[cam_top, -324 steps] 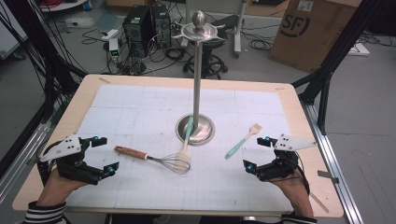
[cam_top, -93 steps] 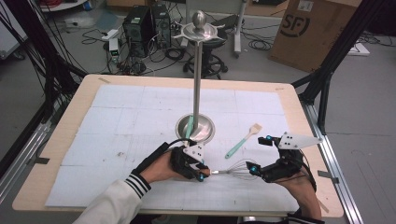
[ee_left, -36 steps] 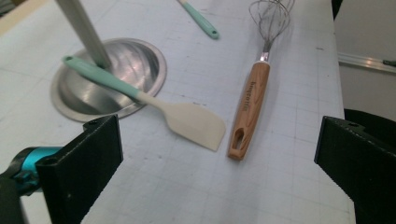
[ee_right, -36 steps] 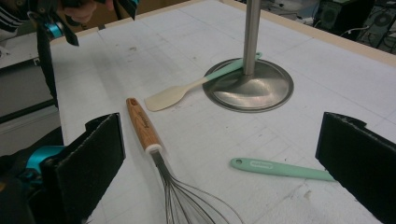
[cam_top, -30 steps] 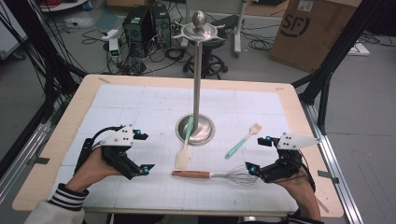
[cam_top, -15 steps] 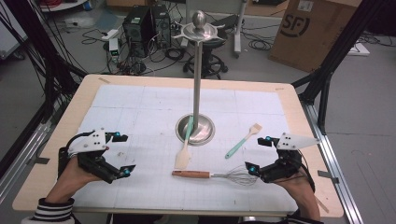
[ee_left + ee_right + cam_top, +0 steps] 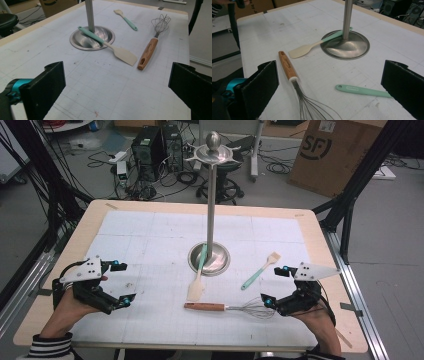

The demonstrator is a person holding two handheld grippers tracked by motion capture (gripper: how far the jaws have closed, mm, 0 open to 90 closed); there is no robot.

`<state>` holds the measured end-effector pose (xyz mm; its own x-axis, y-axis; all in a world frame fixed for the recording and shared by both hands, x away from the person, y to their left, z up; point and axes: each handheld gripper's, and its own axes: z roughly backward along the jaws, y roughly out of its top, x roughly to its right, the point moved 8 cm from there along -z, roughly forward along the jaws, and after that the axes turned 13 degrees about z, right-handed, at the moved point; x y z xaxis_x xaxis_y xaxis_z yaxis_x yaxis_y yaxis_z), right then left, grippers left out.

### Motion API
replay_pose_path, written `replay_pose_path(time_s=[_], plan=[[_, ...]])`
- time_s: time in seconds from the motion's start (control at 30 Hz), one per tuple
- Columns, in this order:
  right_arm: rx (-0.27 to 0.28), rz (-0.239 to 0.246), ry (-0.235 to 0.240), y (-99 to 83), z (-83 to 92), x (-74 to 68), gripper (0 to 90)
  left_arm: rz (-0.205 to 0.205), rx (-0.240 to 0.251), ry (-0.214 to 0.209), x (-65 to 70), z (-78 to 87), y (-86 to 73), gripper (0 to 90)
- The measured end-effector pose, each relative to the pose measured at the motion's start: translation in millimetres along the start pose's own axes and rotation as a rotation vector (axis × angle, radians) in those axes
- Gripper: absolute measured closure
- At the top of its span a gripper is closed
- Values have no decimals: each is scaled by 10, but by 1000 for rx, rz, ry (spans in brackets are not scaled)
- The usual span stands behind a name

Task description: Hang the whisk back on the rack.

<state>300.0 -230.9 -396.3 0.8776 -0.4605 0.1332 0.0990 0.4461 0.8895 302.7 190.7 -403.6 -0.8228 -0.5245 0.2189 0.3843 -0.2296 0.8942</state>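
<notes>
A whisk [image 7: 227, 308] with a wooden handle lies flat near the front of the table, its wire head pointing at my right gripper [image 7: 274, 286]. That gripper stands open, and the whisk's wires [image 7: 312, 110] lie low between its jaws, untouched. My left gripper [image 7: 125, 282] rests open at the front left, holding nothing. In the left gripper view the whisk [image 7: 147, 53] lies well ahead of the wide-open left gripper [image 7: 117, 95]. A cream spatula [image 7: 197, 280] with a teal handle leans on the stand's round base [image 7: 220, 265].
A tall steel pole [image 7: 212, 210] rises from the base at the table's middle, topped by a small dish. A small teal-handled spatula [image 7: 260, 271] lies right of the base, close to my right gripper. A white gridded mat [image 7: 150, 235] covers the wooden table.
The whisk went from front left to front right, carried there by my left gripper and let go. That gripper has since drawn back to the front left. The right gripper has stayed put.
</notes>
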Motion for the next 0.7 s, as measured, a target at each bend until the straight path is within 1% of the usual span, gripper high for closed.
replay_pose_path(time_s=[0.07, 0.13, 0.33, 0.43, 0.47, 0.57, 0.67, 0.7], plan=[[-3, 6, 5, 10, -13, -9, 2, 0, 2, 1, -12, 15, -11, 17], [-11, 1, 23, 23, -35, -28, 2, 4, 3, 5, -22, 35, -22, 17], [-35, 17, 53, 93, -100, -49, 2, 9, 13, 13, -47, 86, -34, 17], [-51, 25, 69, 121, -167, -60, 2, 5, 18, 7, -41, 95, -25, 17], [-64, 21, 73, 127, -189, -69, 2, 6, 19, 7, -39, 95, -23, 17], [-85, 27, 98, 155, -258, -98, 2, 3, 22, -8, -29, 94, -19, 17], [-99, 26, 128, 190, -316, -138, 2, 0, 25, -11, -29, 104, -10, 17], [-103, 33, 134, 201, -338, -140, 2, 3, 27, -10, -30, 108, -8, 17]])
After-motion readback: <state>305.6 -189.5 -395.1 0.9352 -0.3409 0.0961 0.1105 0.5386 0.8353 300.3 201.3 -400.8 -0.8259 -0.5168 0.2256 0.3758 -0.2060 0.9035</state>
